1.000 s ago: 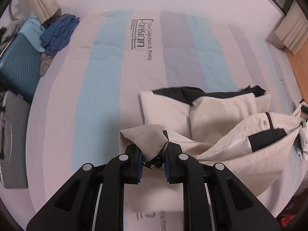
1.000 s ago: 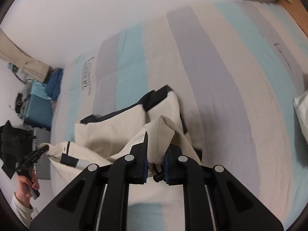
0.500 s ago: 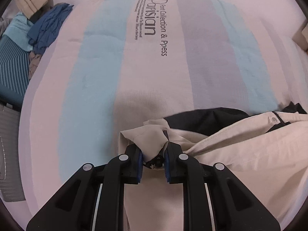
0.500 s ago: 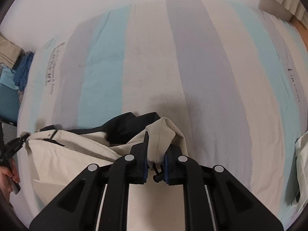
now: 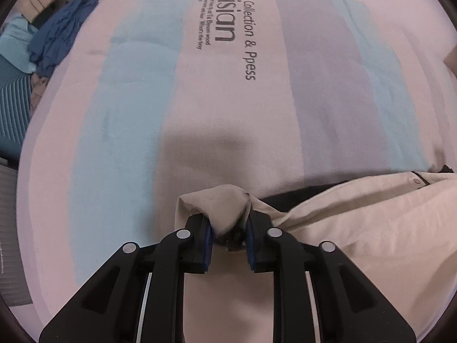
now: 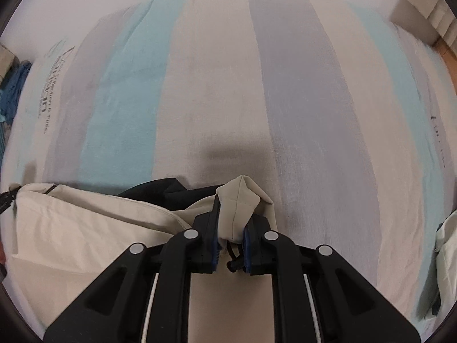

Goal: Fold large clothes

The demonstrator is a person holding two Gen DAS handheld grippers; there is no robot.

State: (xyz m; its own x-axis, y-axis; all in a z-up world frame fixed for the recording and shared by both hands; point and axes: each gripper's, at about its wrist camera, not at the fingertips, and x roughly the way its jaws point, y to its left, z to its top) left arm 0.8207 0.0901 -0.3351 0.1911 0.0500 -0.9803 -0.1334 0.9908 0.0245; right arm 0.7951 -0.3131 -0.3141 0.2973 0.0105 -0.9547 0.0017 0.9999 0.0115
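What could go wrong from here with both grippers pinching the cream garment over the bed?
1. The left gripper and right gripper each pinch only a small bunched corner of the cream garment; either could slip.
2. The dark lining shows underneath, so the fold may land uneven.

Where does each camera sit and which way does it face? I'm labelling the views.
Left wrist: sits on the left gripper, looks steeply down its fingers at the striped bedspread; the fingers pinch a corner of the beige garment.
Right wrist: sits on the right gripper, also faces down at the bedspread; its fingers pinch another corner of the garment.
Shared: the garment, the bedspread, its printed lettering, the blue clothes at the bed's edge.
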